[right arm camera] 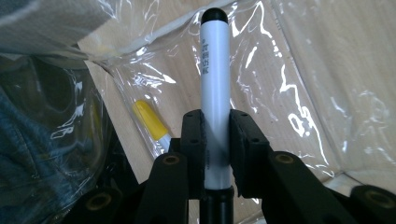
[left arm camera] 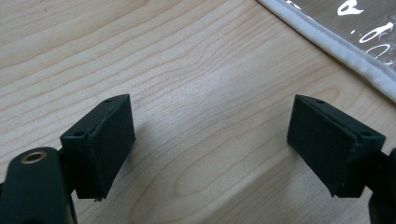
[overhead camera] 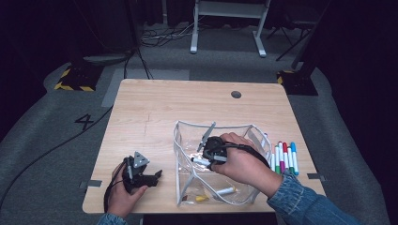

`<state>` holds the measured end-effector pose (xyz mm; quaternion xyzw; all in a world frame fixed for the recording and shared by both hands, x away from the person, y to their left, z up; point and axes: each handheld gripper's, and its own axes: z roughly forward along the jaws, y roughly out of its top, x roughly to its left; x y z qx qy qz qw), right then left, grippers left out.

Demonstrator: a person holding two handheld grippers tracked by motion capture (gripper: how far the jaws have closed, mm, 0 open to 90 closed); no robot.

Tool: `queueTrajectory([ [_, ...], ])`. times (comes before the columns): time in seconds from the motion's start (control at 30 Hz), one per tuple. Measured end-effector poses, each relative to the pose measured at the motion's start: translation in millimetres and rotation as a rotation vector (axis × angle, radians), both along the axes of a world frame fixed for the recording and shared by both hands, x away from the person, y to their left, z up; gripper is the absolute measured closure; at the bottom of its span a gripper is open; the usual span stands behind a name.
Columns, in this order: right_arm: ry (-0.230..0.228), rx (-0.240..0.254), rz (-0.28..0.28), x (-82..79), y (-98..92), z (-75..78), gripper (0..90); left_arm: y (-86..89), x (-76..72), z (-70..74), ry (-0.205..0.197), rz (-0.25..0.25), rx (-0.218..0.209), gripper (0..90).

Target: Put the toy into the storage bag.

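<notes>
— White barrel, black cap: that's the marker (right arm camera: 214,93) my right tool (right arm camera: 215,135) has clamped between its jaws, gripped low on the body, cap end pointing away from me.

— Where is it right now?

— Inside the clear pouch (overhead camera: 185,140). In the high view my right tool (overhead camera: 206,157) is down in the open mouth with the marker (overhead camera: 201,161) held above the pouch floor, not yet let go.

— Anything already in there?

— A yellow-capped marker (right arm camera: 150,121) lies on the bottom just past my jaws, and from above I see a white one (overhead camera: 225,191) near the front wall with something yellow (overhead camera: 201,198) beside it. So I judge two are packed and this one is about to join them.

— And what's left?

— A row of markers (overhead camera: 283,157) on the worktop (overhead camera: 155,108) just right of the pouch, green, red and blue caps among them. I can't count them surely.

— Your other side?

— Left tool (left arm camera: 210,144) is spread wide and empty, resting low over bare wood, the pouch's white edge (left arm camera: 327,42) near it. From above, that left tool (overhead camera: 157,176) sits apart from the pouch.
</notes>
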<state>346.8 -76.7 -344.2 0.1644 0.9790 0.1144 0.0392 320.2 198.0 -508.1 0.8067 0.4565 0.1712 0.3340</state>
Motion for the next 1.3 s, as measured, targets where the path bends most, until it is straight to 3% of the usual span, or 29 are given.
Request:
queueTrajectory([
  [0.4,0.094,-0.077,0.071,6.9,3.6,-39.2,77.0,-0.2,0.0,-0.2,-0.001,0.001,-0.003,15.3],
  [0.67,0.134,-0.139,0.099,4.6,5.7,-50.1,77.0,0.0,0.0,-0.1,-0.001,0.0,-0.001,15.3],
  [0.8,0.151,-0.146,0.113,2.5,7.6,-52.7,76.5,0.0,0.0,0.0,0.0,0.0,0.0,15.3],
  [1.0,0.114,-0.043,0.084,3.6,6.0,-42.7,65.0,0.0,0.0,-0.1,-0.001,0.0,-0.001,15.3],
  [1.3,0.002,0.16,0.006,3.4,-10.9,7.8,60.7,-0.1,0.0,-0.1,-0.001,0.001,-0.002,15.3],
])
